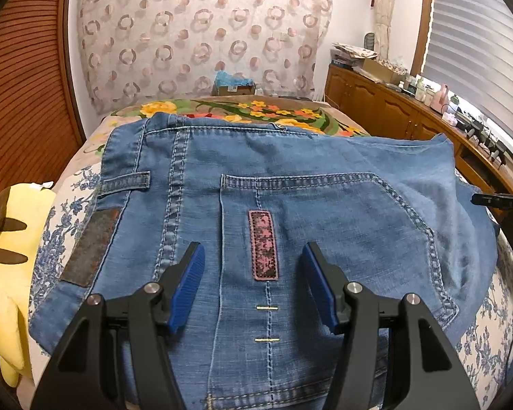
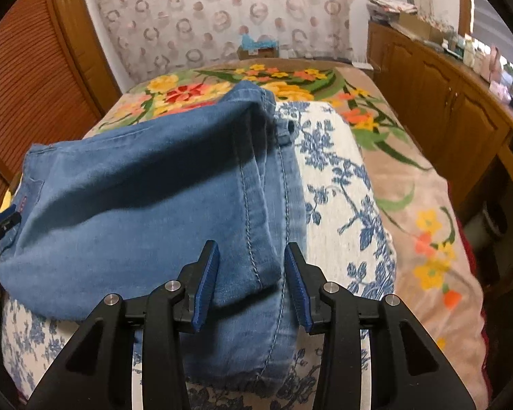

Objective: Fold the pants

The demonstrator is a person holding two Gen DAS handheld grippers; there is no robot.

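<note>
We judge the fold well advanced: the faded blue denim pants (image 1: 290,205) lie doubled on the bed with the blue-and-white floral cover (image 2: 342,188), a leg section laid back over the seat. What seems left is a last fold or some smoothing, since the upper layer puffs up instead of lying flat.

Our left claw (image 1: 253,283) hangs released over the back pocket, its blue pads either side of the pink-and-black patch (image 1: 264,244) at twelve o'clock, gripping nothing. Our right claw (image 2: 253,283) is also released: the folded leg edge runs between its pads, but neither pad appears to press on it.

The denim looks soft and light, with pale topstitching, a belt loop at nine o'clock in the left view, and a rust-brown waistband label (image 1: 90,246) at eight o'clock.
</note>
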